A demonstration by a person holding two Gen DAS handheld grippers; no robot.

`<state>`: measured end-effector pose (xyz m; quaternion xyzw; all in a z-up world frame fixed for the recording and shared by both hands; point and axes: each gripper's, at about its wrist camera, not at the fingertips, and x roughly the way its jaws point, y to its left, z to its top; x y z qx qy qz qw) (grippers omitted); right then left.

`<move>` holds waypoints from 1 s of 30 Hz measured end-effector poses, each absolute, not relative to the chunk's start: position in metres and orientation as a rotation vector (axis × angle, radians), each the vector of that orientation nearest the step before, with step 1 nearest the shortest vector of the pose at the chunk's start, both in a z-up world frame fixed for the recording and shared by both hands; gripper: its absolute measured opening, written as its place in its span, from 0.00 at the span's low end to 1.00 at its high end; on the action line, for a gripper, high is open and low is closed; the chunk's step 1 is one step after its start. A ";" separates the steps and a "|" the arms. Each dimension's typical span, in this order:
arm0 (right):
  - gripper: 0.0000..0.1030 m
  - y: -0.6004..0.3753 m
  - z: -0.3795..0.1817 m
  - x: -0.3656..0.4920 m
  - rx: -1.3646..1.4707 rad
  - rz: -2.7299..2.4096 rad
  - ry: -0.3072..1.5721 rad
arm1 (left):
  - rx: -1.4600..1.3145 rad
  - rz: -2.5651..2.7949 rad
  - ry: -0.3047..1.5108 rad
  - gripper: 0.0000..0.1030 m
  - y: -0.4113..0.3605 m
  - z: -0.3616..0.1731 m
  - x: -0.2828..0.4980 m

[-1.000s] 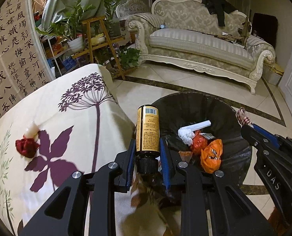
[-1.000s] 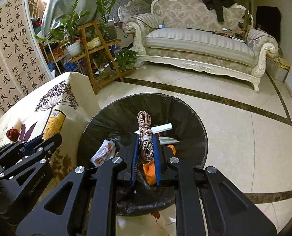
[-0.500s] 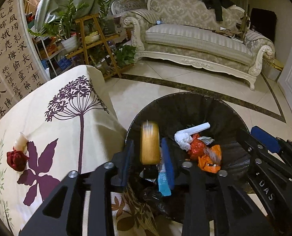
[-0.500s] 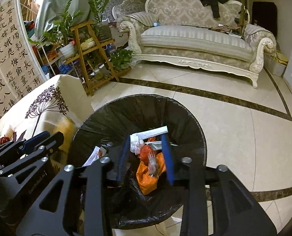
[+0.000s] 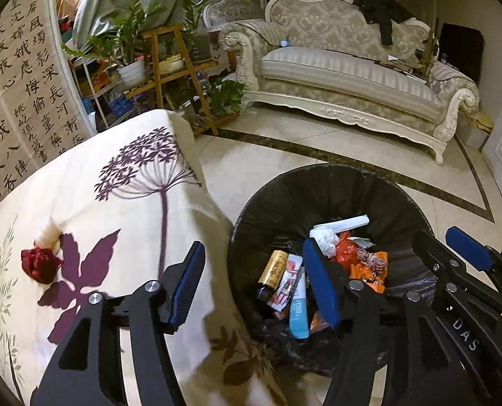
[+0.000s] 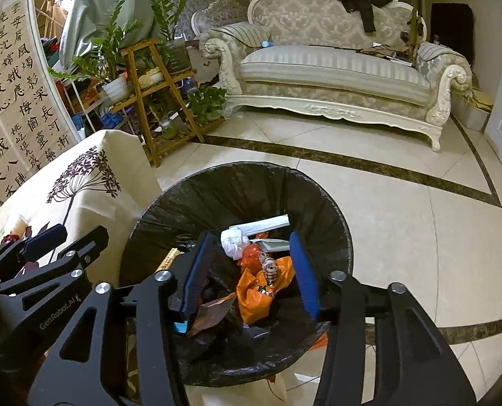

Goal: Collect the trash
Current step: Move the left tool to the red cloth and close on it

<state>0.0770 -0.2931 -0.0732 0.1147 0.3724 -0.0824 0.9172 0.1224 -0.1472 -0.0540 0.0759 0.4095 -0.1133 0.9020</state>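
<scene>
A black-lined trash bin (image 5: 379, 182) (image 6: 325, 209) stands on the floor beside the table. In it lie a yellow bottle (image 5: 272, 270), a coiled striped cord (image 5: 371, 258) (image 6: 267, 267), orange bags, wrappers and white paper. My left gripper (image 5: 254, 284) is open and empty over the bin's left rim. My right gripper (image 6: 247, 270) is open and empty above the bin. A red crumpled scrap (image 5: 39, 265) and a white crumpled scrap (image 5: 48, 235) lie on the tablecloth.
The table (image 5: 122, 203) with a cream floral cloth is left of the bin. A cream sofa (image 5: 345, 81), a wooden plant stand (image 5: 169, 67) and a calligraphy panel (image 5: 17, 77) stand behind. Tiled floor (image 6: 420, 230) lies to the right.
My left gripper opened and the yellow bottle dropped into the bin. My right gripper opened and the striped cord fell onto the orange bag. Both jaws have spread wider since.
</scene>
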 end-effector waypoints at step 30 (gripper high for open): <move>0.50 -0.178 -0.055 0.098 0.134 0.065 0.777 | 0.028 0.050 0.907 0.62 0.005 -0.062 0.135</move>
